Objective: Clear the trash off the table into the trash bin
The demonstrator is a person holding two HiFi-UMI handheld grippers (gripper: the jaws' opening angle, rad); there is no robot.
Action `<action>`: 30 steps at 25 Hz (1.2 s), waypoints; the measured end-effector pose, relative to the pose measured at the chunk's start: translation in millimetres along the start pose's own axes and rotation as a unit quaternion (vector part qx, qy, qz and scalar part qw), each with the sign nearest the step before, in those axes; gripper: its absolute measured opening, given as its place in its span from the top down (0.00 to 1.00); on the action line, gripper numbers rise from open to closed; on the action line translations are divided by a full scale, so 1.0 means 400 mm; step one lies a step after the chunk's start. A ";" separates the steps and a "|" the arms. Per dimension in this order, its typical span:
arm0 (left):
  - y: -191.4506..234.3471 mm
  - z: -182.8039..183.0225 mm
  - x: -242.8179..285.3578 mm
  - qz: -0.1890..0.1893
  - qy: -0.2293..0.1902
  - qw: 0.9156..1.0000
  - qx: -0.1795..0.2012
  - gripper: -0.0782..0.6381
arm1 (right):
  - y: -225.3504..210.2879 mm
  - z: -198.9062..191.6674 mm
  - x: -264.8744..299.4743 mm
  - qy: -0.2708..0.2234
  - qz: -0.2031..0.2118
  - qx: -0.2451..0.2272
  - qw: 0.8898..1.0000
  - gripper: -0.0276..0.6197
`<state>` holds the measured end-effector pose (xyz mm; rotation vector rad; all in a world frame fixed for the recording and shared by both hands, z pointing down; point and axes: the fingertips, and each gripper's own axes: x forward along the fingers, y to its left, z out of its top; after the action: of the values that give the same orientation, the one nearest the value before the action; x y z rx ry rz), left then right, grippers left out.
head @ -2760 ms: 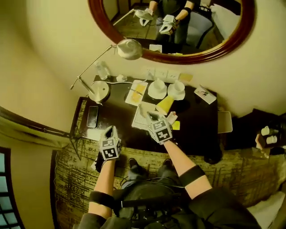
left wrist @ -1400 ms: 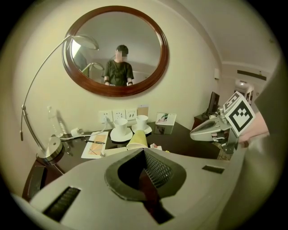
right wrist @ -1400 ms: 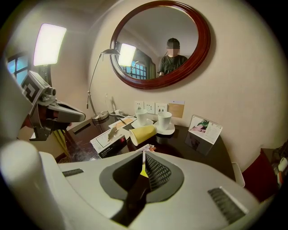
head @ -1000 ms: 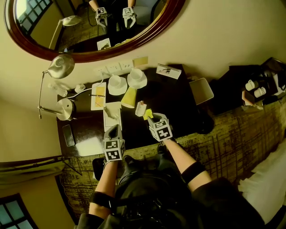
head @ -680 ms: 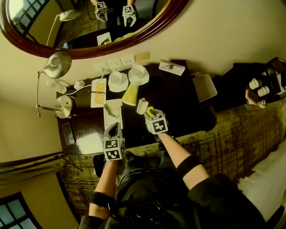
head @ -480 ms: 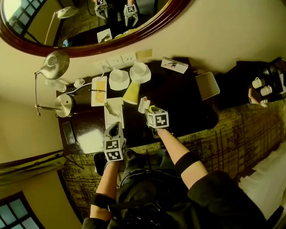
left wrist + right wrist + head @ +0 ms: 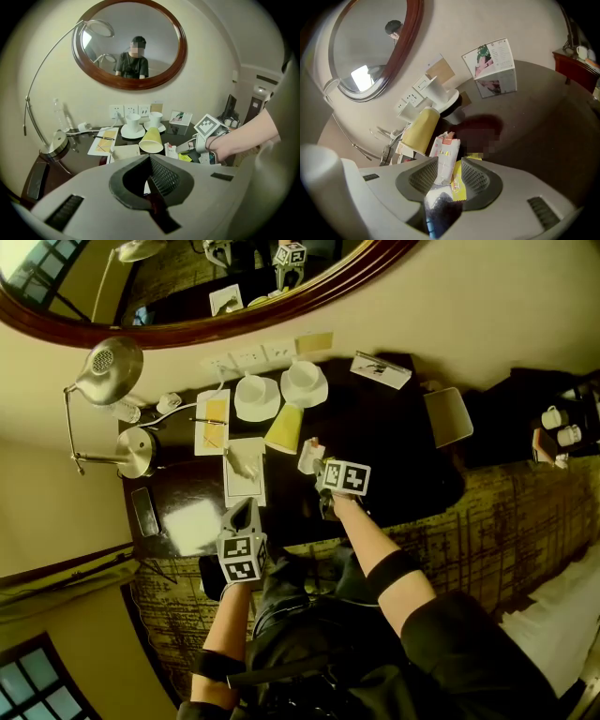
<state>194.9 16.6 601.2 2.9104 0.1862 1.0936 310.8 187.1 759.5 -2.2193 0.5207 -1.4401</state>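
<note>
Now | right tool [image 7: 450,165] jaws just parted (halfway) | packet [image 7: 446,149] between

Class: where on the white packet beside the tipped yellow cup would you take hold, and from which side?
Pinch the white packet across its two flat faces, mid-length, coming from the table's front edge: it is thin, with a narrow end facing that edge.
</note>
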 end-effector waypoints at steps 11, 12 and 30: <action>0.027 -0.037 0.001 0.011 0.012 1.000 -0.013 0.89 | -0.004 0.001 0.034 0.012 -0.003 0.005 1.000 0.71; 0.025 -0.036 0.002 0.009 0.011 1.000 -0.015 0.89 | -0.006 0.000 0.036 0.015 -0.005 0.001 1.000 0.75; 0.020 -0.049 -0.001 0.010 0.015 1.000 -0.019 0.89 | 0.032 0.054 -0.009 -0.019 0.022 0.002 1.000 0.90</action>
<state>182.3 8.1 616.3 2.8707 0.1376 1.1306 328.5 181.8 742.1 -2.2132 0.5515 -1.3734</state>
